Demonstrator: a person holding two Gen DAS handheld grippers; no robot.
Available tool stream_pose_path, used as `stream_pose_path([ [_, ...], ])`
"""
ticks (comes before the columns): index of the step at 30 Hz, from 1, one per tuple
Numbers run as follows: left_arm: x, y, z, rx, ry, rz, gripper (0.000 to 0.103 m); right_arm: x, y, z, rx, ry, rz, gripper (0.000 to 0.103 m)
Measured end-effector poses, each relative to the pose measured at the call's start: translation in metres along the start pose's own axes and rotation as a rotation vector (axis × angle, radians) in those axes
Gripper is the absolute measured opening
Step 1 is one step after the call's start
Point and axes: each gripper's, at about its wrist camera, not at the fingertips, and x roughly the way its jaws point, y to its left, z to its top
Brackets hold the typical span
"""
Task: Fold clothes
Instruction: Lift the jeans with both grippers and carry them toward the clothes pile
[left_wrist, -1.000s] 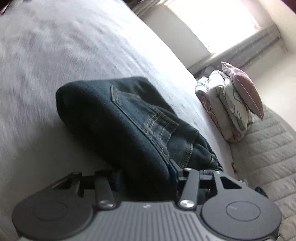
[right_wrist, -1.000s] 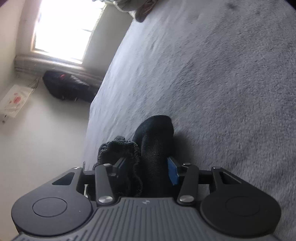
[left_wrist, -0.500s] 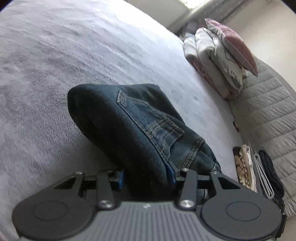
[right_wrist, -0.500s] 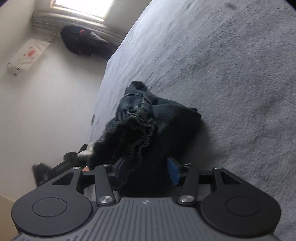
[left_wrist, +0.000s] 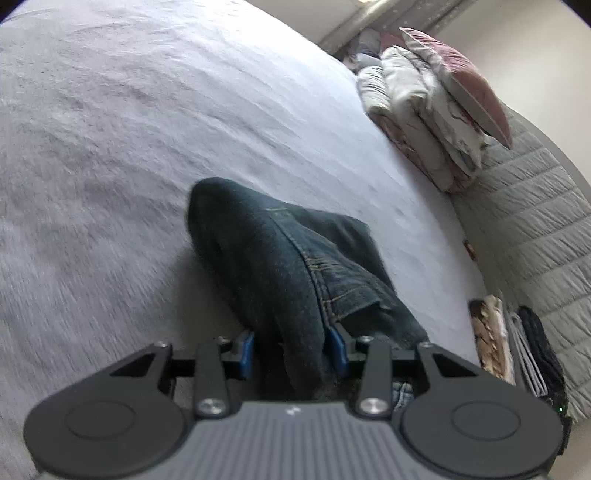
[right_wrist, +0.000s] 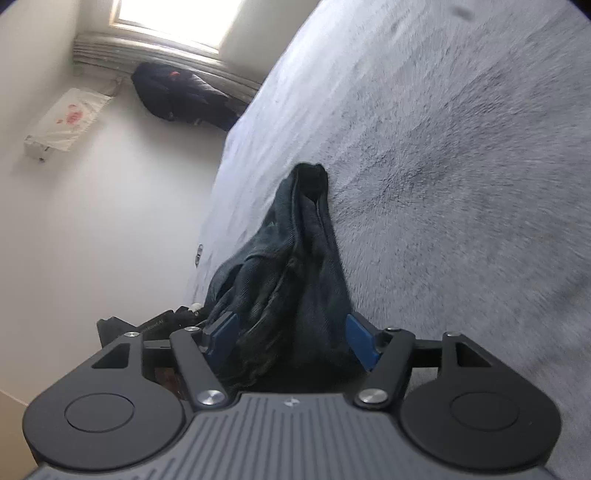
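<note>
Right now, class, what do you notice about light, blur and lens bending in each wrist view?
Left wrist view: the jeans look fairly sharp, the bed cover streaks with motion blur, and the headboard bows. Right wrist view: the window is blown out white, and the bed cover smears towards the right edge.

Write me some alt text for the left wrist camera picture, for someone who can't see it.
Folded dark blue jeans sit clamped between the blue pads of the left gripper, above a grey fleecy bed cover. Far right, a pile of bedding with a pink pillow on top rests against a quilted headboard.
</note>
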Motion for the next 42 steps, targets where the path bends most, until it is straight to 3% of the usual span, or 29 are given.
stream_pose_path([
  [3, 0.006, 0.006, 0.0, -0.013, 0.02, -0.02, 0.049, 0.016, -0.007, 0.007, 0.049, 0.01, -0.001, 0.069],
  [6, 0.004, 0.012, -0.007, -0.011, -0.01, -0.051, 0.057, 0.034, -0.014, 0.016, 0.116, 0.009, 0.001, 0.069],
  [11, 0.004, 0.039, -0.025, -0.139, -0.057, -0.164, 0.068, 0.061, -0.024, 0.034, 0.208, 0.013, 0.057, 0.078],
  [15, 0.01, 0.042, -0.038, -0.176, -0.03, -0.186, 0.069, 0.082, -0.018, 0.046, 0.169, 0.036, 0.063, 0.08],
  [18, 0.012, 0.041, -0.043, -0.19, -0.034, -0.19, 0.07, 0.091, -0.003, 0.046, 0.068, 0.036, 0.044, 0.089],
  [20, 0.015, 0.039, -0.044, -0.211, -0.067, -0.178, 0.059, 0.096, 0.006, 0.041, -0.013, 0.022, 0.018, 0.081],
  [22, 0.015, 0.033, -0.046, -0.211, -0.094, -0.143, 0.053, 0.095, 0.014, 0.031, -0.078, -0.002, -0.04, 0.056],
  [25, 0.011, 0.017, -0.043, -0.18, -0.114, -0.102, 0.048, 0.083, 0.024, 0.023, -0.108, -0.056, -0.081, 0.042],
  [32, -0.006, -0.021, -0.014, -0.05, -0.151, -0.046, 0.043, 0.047, 0.05, -0.006, -0.156, -0.167, -0.142, 0.033],
  [34, -0.001, -0.034, 0.001, 0.009, -0.136, -0.045, 0.042, 0.037, 0.055, -0.018, -0.175, -0.197, -0.168, 0.027],
  [37, 0.007, -0.055, 0.013, 0.111, -0.097, -0.063, 0.042, 0.024, 0.068, -0.037, -0.251, -0.251, -0.204, 0.027],
  [39, 0.016, -0.064, 0.019, 0.151, -0.07, -0.065, 0.042, 0.023, 0.066, -0.038, -0.243, -0.244, -0.22, 0.028],
  [42, 0.028, -0.065, 0.022, 0.184, -0.032, -0.009, 0.042, 0.029, 0.049, -0.028, -0.182, -0.212, -0.219, 0.028],
])
